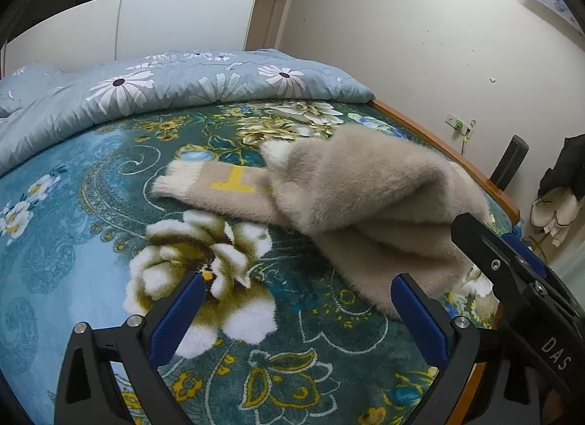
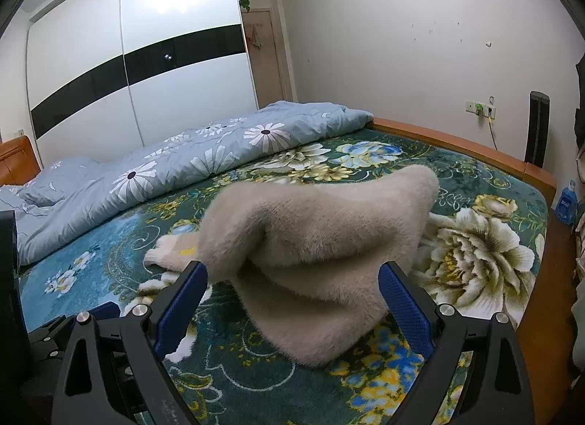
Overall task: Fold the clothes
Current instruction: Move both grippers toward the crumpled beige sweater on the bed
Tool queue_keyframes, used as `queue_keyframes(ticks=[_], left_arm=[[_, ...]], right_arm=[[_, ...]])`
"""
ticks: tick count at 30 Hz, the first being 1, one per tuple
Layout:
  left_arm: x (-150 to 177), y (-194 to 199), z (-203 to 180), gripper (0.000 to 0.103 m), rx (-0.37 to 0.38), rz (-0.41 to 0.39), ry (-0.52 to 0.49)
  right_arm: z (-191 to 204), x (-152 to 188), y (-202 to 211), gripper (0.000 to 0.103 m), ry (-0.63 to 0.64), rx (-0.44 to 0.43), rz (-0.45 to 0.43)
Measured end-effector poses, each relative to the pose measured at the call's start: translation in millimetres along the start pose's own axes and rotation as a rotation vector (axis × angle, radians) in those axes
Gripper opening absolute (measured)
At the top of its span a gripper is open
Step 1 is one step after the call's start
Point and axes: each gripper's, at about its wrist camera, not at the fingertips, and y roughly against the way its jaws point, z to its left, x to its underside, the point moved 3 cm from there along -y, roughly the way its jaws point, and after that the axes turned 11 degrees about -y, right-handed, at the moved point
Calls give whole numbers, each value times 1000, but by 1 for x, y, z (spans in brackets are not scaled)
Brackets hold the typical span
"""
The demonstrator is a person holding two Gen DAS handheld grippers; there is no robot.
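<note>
A beige fluffy scarf (image 1: 365, 198) with a yellow letter T lies on the floral bed blanket (image 1: 91, 213), its near part humped up in a loose fold. It also shows in the right wrist view (image 2: 314, 242), blurred at the top. My left gripper (image 1: 298, 289) is open and empty, just left of the scarf's near edge. My right gripper (image 2: 292, 275) is open, its fingers on either side of the scarf's near fold without closing on it. The right gripper body shows in the left wrist view (image 1: 519, 279).
A blue daisy-print quilt (image 1: 164, 92) is bunched along the far side of the bed. The wooden bed frame (image 2: 475, 147) runs along the right edge. A white and black wardrobe (image 2: 128, 59) stands behind. A blue bottle (image 2: 566, 205) sits on the floor at right.
</note>
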Motion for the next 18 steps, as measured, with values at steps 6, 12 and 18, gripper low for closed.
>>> queue_keyframes(ticks=[6,12,18], left_arm=[[0,2,10,103,-35,15,10],[-6,25,62,103,-136,-19,121],[-4,52,122,103,-164,-51,266]], right_arm=[[2,-2,1,95,17,0,0],[15,-11,6,95,100,34,-60],[61,-22,-34,95,245,50,5]])
